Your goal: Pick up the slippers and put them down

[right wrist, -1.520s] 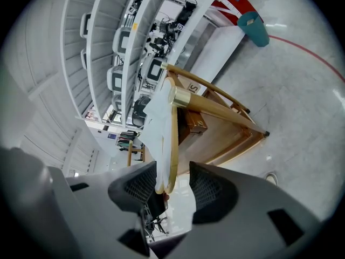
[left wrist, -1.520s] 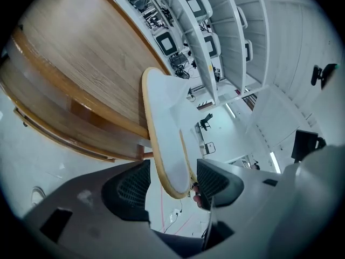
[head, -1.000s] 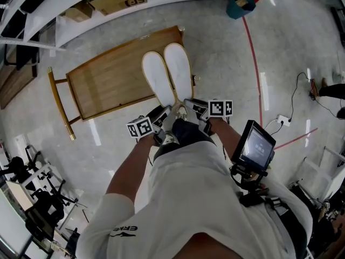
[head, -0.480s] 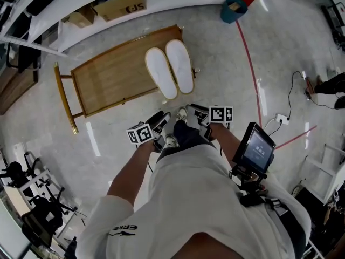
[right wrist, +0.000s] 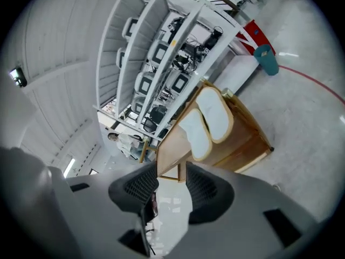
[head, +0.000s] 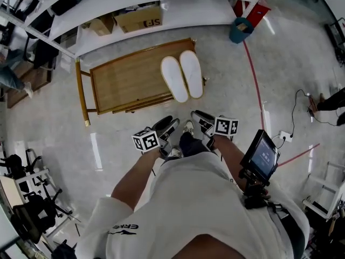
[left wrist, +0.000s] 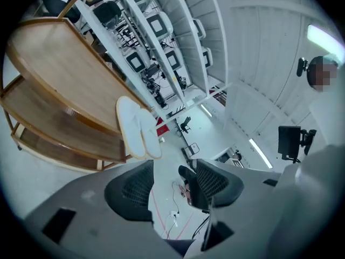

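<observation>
Two white slippers [head: 183,76] lie side by side, soles down, on the right end of a wooden cart [head: 129,80]. My left gripper [head: 165,127] and right gripper [head: 200,117] hang over the floor in front of the cart, close to the person's legs and apart from the slippers. Both are open and hold nothing. In the left gripper view the slippers [left wrist: 139,127] show beyond the left gripper [left wrist: 170,171] on the cart's top shelf [left wrist: 54,63]. In the right gripper view the slippers [right wrist: 205,122] lie on the cart [right wrist: 242,139] above the right gripper [right wrist: 171,179].
A white shelf unit with cardboard boxes [head: 140,19] runs behind the cart. A teal bin [head: 241,29] stands at the back right by a red floor line [head: 253,74]. A power strip with cable [head: 284,135] lies at the right. A screen [head: 264,152] hangs at the person's right side.
The person has stepped back from the cart. Both grippers, earlier at the slippers' near ends, are now clear of them over the floor. The slippers stay on the cart.
</observation>
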The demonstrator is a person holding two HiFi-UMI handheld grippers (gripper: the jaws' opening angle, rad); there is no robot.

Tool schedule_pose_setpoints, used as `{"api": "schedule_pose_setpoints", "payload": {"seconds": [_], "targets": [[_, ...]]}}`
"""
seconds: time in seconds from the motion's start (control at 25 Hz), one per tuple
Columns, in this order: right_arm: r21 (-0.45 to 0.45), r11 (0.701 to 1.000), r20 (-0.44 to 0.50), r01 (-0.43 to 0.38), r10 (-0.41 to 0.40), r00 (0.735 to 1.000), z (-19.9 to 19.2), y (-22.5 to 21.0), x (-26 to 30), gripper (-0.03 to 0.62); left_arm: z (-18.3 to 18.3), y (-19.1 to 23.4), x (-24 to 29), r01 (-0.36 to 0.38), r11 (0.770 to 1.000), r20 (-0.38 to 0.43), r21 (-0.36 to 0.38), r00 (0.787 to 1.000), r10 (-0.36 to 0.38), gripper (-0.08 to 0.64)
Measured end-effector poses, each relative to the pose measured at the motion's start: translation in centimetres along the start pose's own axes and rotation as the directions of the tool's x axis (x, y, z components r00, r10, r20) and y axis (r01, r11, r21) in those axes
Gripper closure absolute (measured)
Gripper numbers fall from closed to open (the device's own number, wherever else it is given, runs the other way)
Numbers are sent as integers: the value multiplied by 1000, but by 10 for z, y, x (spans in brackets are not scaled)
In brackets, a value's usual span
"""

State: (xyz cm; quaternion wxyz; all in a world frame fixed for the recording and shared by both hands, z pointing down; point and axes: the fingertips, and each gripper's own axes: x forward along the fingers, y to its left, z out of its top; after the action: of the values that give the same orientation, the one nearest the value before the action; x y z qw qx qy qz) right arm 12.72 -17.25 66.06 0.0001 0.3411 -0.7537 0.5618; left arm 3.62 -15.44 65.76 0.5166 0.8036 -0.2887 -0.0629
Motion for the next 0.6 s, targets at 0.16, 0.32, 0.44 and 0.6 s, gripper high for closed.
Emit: {"api": "schedule_pose_setpoints", "payload": {"seconds": [0.16, 0.32, 0.44, 0.6], "targets": [[-100, 994, 12, -46, 47, 999, 0, 38, -5, 423, 18, -29, -13, 39, 998, 56, 51, 998, -42, 316], [-200, 975, 26, -100, 107, 994, 0, 83, -9, 427, 33, -54, -30, 64, 992, 103, 108, 992, -75, 325], [-251, 961, 40, -120, 134, 990, -5, 110, -13, 436, 40, -71, -45, 80, 987, 133, 142, 986, -99, 350], [-297, 951, 82, -86, 116, 990, -12, 136, -24, 485, 45, -96, -65, 104, 979, 179, 174, 974, -136, 391]]}}
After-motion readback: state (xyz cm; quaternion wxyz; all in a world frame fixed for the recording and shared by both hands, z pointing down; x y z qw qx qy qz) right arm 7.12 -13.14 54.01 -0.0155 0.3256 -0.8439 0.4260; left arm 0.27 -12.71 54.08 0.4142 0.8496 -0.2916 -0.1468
